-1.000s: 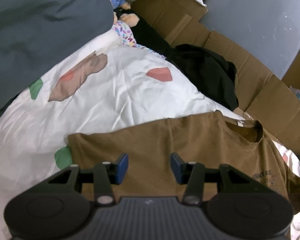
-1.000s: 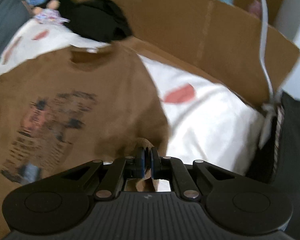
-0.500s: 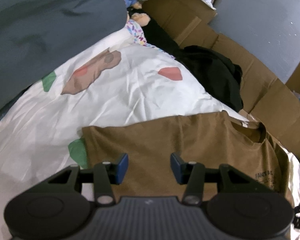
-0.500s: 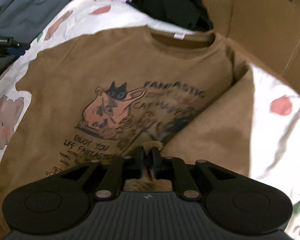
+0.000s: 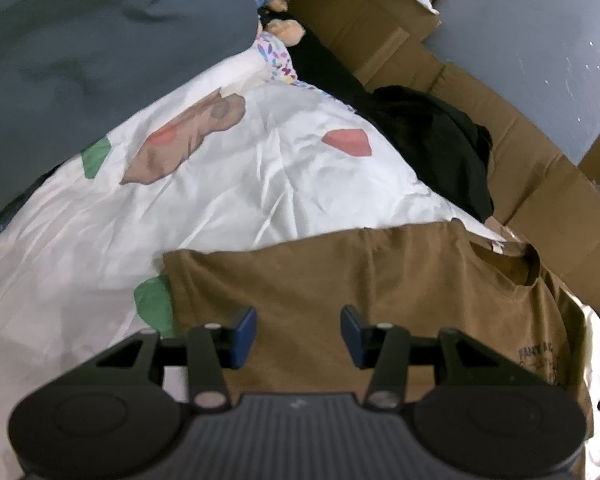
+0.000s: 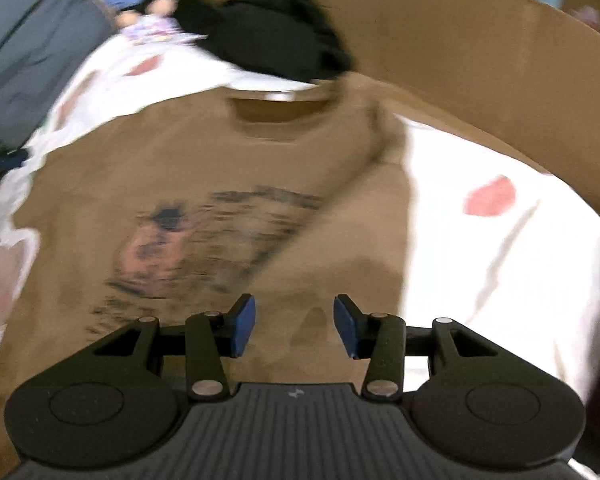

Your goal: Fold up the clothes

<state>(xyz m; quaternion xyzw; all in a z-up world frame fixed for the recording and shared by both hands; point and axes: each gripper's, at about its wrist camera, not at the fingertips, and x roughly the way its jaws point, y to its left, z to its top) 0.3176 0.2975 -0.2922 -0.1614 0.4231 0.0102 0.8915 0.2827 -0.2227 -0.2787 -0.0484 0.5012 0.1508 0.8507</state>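
A brown T-shirt (image 5: 380, 280) with a cat print lies flat on a white patterned sheet (image 5: 240, 184), collar toward the cardboard. In the left wrist view my left gripper (image 5: 298, 334) hovers open over the shirt's left sleeve area, nothing between its blue pads. In the blurred right wrist view the brown T-shirt (image 6: 180, 200) has its right sleeve folded inward over the body. My right gripper (image 6: 294, 326) is over that folded sleeve, jaws opening, with cloth below them but not pinched.
A black garment (image 5: 432, 148) is heaped at the sheet's far edge against flattened cardboard (image 5: 540, 184). Two dolls (image 5: 276, 40) lie at the far corner. A dark grey cover (image 5: 80, 60) borders the sheet on the left. The black garment (image 6: 272, 36) also lies beyond the collar.
My right gripper carried the right sleeve inward over the shirt, then opened and let it go. The left gripper stayed open and nearly still over the left side.
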